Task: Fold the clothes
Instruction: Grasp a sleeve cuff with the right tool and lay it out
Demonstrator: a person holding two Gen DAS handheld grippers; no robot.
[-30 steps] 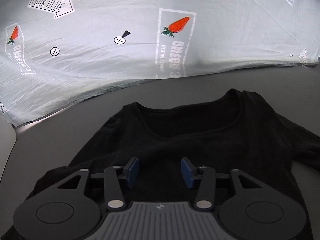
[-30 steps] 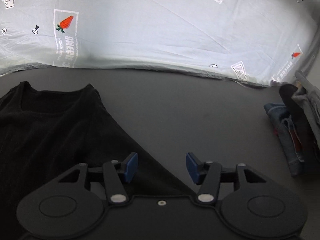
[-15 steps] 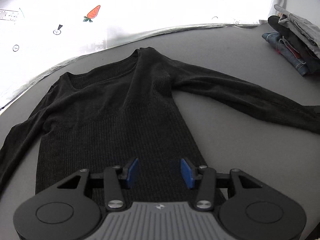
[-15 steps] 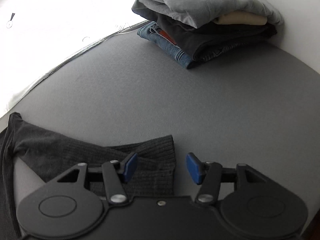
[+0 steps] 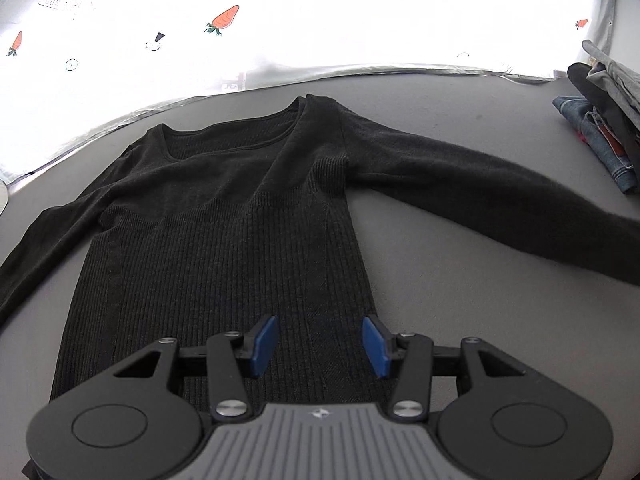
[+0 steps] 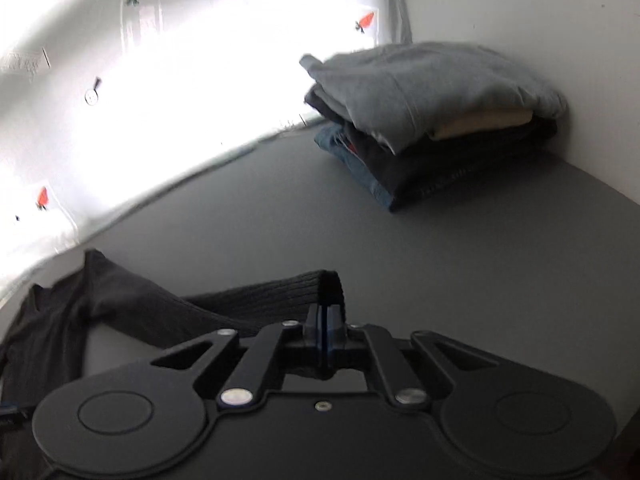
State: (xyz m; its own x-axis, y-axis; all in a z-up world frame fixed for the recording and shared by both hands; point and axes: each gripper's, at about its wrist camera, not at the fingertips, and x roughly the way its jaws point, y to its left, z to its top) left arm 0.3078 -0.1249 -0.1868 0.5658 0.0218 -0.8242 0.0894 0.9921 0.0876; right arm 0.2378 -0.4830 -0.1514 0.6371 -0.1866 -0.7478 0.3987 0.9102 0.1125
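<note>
Black ribbed sweater point(image 5: 224, 240) lies flat across the centre of the grey table point(image 5: 460, 300), neckline toward the top. Your left gripper point(image 5: 319, 344) hangs over its hem, blue pads spread apart. Your right gripper point(image 6: 325, 330) is clamped on the sleeve cuff point(image 6: 308, 288); folded clothes point(image 6: 432, 120) sit stacked upper right.

Left wrist low over sweater point(image 5: 224, 240), right nearer stack point(image 6: 432, 120), both shared.

A carrot-printed sheet point(image 5: 320, 20) is hanging bright behind the grey table point(image 5: 460, 300) — a white wall point(image 6: 520, 8) is standing at the far right corner.
</note>
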